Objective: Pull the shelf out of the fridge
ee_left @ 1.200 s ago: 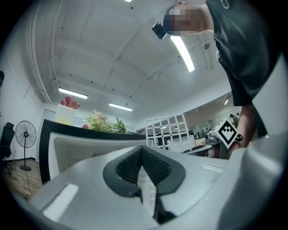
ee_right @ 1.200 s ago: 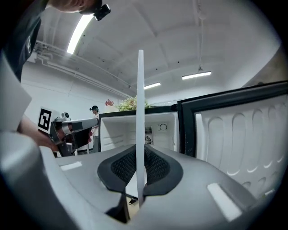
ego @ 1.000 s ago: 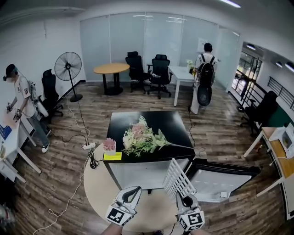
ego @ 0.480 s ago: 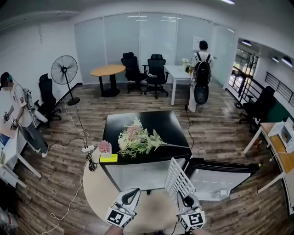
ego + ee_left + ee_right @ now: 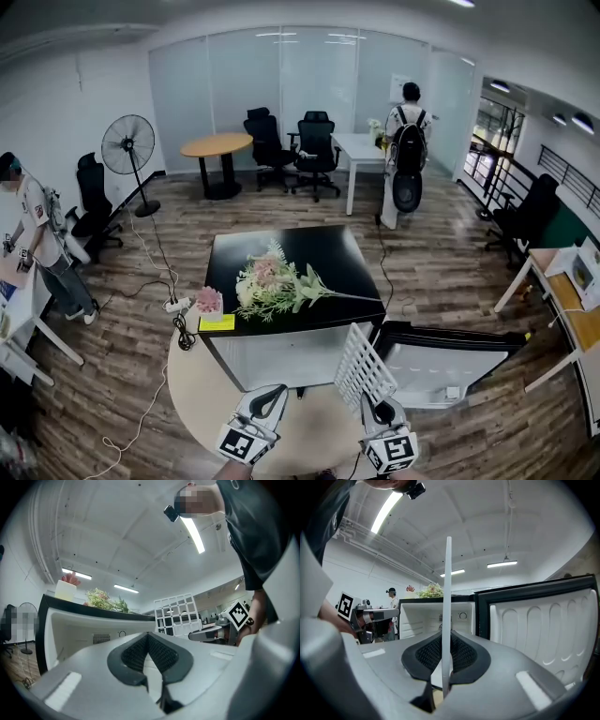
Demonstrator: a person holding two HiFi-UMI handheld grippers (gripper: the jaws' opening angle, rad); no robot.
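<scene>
Office floor (image 5: 450, 272), fridge (image 5: 328, 248) open, shelf (image 5: 361, 370) in right tool (image 5: 378, 405)

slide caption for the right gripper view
Right gripper shut on the white shelf, seen edge-on, before the open fridge.

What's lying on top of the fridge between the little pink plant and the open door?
A bunch of pale flowers with green leaves lies on the fridge's black top, between the pink plant and the open door. The head view shows it.
</scene>
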